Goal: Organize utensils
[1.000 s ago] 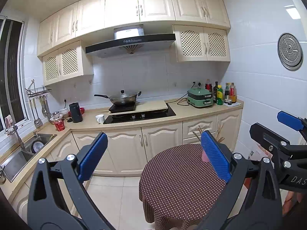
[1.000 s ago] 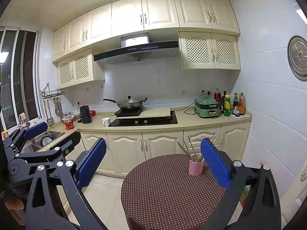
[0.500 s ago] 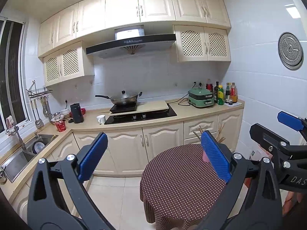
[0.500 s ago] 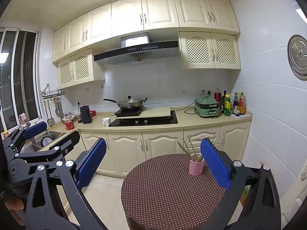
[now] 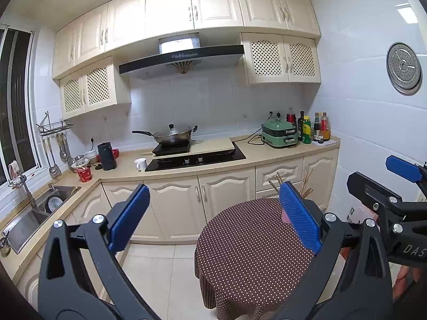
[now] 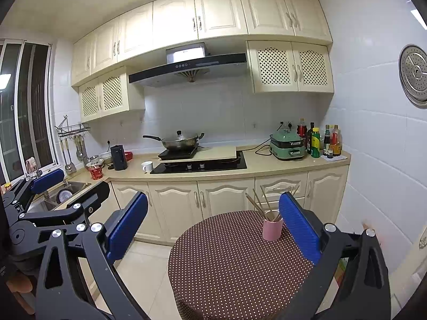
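Note:
A pink cup (image 6: 272,228) holding several wooden chopsticks (image 6: 257,203) stands at the far right of a round table with a brown dotted cloth (image 6: 229,261). In the left wrist view the cup (image 5: 285,216) is mostly hidden behind a blue finger pad (image 5: 299,218). My left gripper (image 5: 213,218) is open and empty, held above the table's near left. My right gripper (image 6: 213,224) is open and empty, above the table, well short of the cup. Each gripper shows at the edge of the other's view.
A kitchen counter (image 6: 267,165) runs along the far wall with a wok (image 6: 178,141), a white mug (image 6: 147,166), a green cooker (image 6: 287,146) and bottles (image 6: 316,141). A sink (image 5: 32,213) is at the left, with hanging ladles (image 5: 53,149). The white tiled wall is close on the right.
Both views have shifted very slightly; the grippers stay open and nothing on the table has moved.

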Available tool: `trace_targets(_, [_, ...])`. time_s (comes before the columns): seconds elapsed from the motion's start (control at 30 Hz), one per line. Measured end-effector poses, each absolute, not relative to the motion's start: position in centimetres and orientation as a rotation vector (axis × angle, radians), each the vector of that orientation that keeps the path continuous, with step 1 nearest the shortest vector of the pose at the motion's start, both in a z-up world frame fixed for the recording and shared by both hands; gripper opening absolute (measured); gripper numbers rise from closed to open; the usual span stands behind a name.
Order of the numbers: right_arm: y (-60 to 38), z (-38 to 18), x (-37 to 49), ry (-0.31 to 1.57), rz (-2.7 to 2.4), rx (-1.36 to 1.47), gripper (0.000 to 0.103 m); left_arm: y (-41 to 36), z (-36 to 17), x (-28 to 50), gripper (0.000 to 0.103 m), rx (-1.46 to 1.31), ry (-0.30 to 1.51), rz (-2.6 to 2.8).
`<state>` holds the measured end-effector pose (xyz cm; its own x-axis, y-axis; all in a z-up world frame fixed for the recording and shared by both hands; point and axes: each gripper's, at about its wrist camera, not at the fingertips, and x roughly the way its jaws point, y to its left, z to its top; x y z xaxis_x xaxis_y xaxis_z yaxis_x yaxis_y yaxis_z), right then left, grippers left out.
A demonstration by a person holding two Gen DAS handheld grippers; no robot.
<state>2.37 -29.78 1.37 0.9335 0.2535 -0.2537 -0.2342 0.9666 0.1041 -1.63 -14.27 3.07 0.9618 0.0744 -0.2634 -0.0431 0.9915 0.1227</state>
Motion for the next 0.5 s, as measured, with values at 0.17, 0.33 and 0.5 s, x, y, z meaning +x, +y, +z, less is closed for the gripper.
trace_targets(0.17, [-29.85,1.31,2.57,0.275,0.247,0.077,0.095,-14.18,3.04,-1.44,0.096,0.123,0.274,0.058])
trace_targets(0.33, [-29.78,1.35,2.92,0.279,0.244,0.081,0.095,-14.11,3.11,-1.22,0.096,0.125,0.276,0.056])
trace_targets(0.5, [-29.67,1.2,3.18,0.282,0.242,0.084,0.095,-14.06,3.05,-1.0,0.096,0.126,0.28,0.056])
